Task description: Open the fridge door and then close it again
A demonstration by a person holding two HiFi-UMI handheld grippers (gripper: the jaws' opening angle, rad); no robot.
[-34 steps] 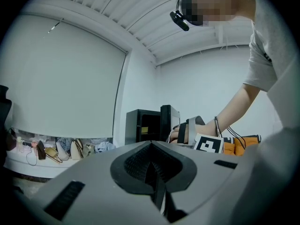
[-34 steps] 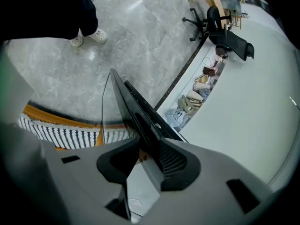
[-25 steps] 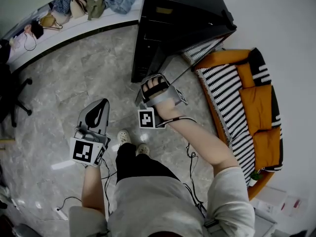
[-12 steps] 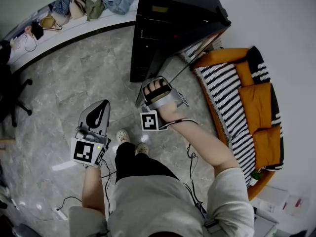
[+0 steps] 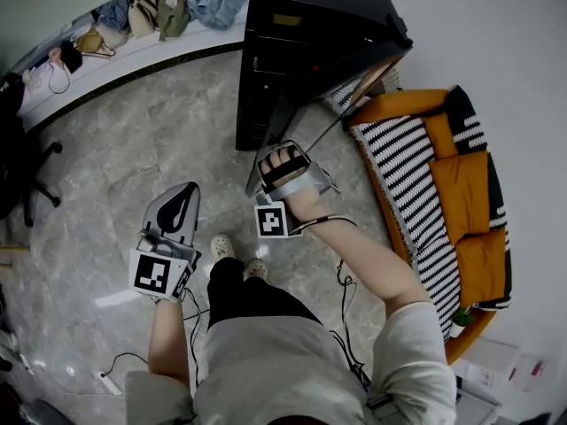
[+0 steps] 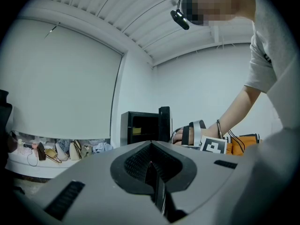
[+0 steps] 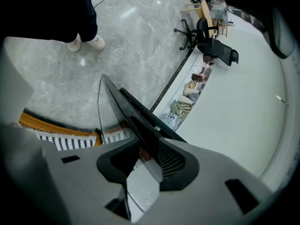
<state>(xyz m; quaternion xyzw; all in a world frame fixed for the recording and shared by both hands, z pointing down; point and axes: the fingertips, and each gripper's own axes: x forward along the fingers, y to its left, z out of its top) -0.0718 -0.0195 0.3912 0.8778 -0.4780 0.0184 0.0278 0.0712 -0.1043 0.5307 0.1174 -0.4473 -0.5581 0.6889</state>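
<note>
Fridge: the black fridge is standing on the floor at the far side; a striped orange sofa is sitting just to its right
Door: the fridge door is hanging well open, angled out toward the near side; the dark inside of the cabinet is showing in the left gripper view
Right gripper: the right gripper is clenching the door's free edge, one jaw on each face of the panel
Left gripper: the left gripper is hovering at the near left, well apart from the fridge; its jaws are pressing together on nothing
Done: the opening half is looking complete, or close to it
Left to do: swinging the door back until it is sitting flush on the cabinet; then letting go
Unsure: whether the door is reaching its full swing, I am not able to tell
</note>
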